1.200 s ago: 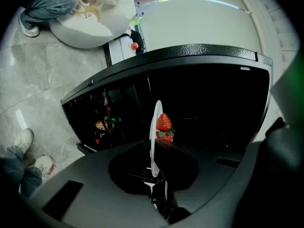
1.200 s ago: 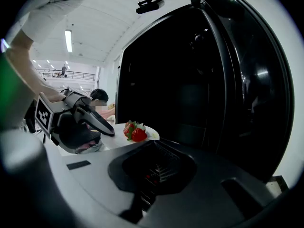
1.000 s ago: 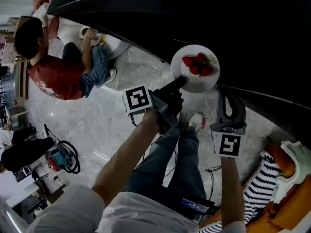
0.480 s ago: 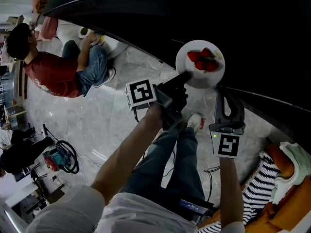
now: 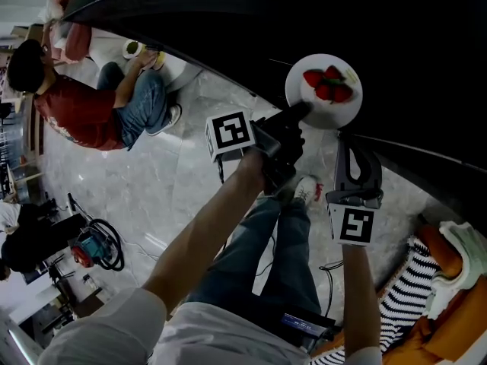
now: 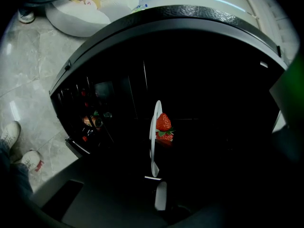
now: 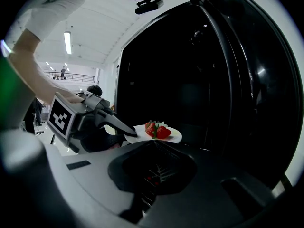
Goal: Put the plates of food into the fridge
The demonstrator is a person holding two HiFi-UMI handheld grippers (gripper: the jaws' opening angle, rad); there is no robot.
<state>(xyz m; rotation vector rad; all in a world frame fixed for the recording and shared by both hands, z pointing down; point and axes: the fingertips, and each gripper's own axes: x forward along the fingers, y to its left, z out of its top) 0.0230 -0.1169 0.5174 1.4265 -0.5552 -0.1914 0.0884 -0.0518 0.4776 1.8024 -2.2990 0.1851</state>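
The left gripper point(image 5: 299, 112) is clamped on the near rim of the white plate point(image 5: 346, 109). It holds the plate level so the strawberries point(image 5: 329, 84) stay put, and reaches it toward the dark opening of the fridge point(image 5: 365, 14). The plate hangs in the air at the fridge's mouth and rests on no shelf yet. The right gripper point(image 5: 354, 149) hangs just right of the plate and nearer, with nothing in it, probably free to steady things. Its own view shows only pale housing and a dark hollow, so I cannot tell how far its jaws stand apart. The fridge interior is almost black. No shelf can be made out, and the small items on a rack point(image 6: 90, 120) at the left are too dim to name.
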